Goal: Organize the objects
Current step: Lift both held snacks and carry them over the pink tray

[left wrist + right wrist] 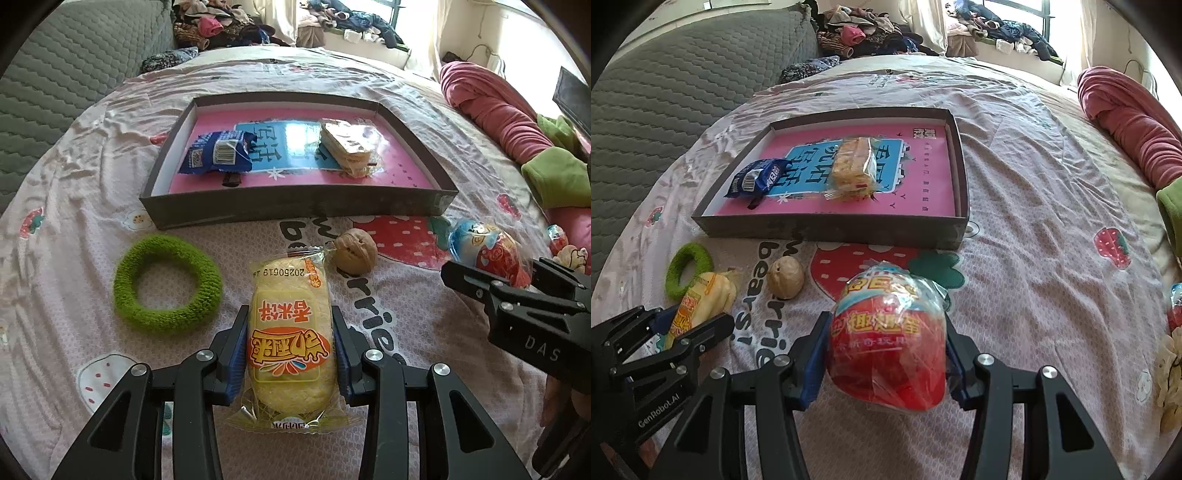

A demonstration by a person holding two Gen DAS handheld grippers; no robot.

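Pickup stage: left tool [290, 354] clamps the yellow rice cake pack [290, 339], right tool [886, 354] clamps the red egg-shaped toy pack [888, 343], both probably headed into the box [295, 206] next.

We read: "20250619" on the yellow snack packet [290, 341]; "DAS" on the right tool [532, 291]; "GenRobot.AI" on the left tool [670, 332]; "berries" on the bedsheet [373, 306].

On the bedsheet [406, 110], the box [295, 208] at twelve o'clock holds a biscuit packet [218, 151] at nine and a cracker pack [351, 147] at three, with a ring [168, 282], a rice-cake packet [290, 332] and a walnut [355, 251] before it.
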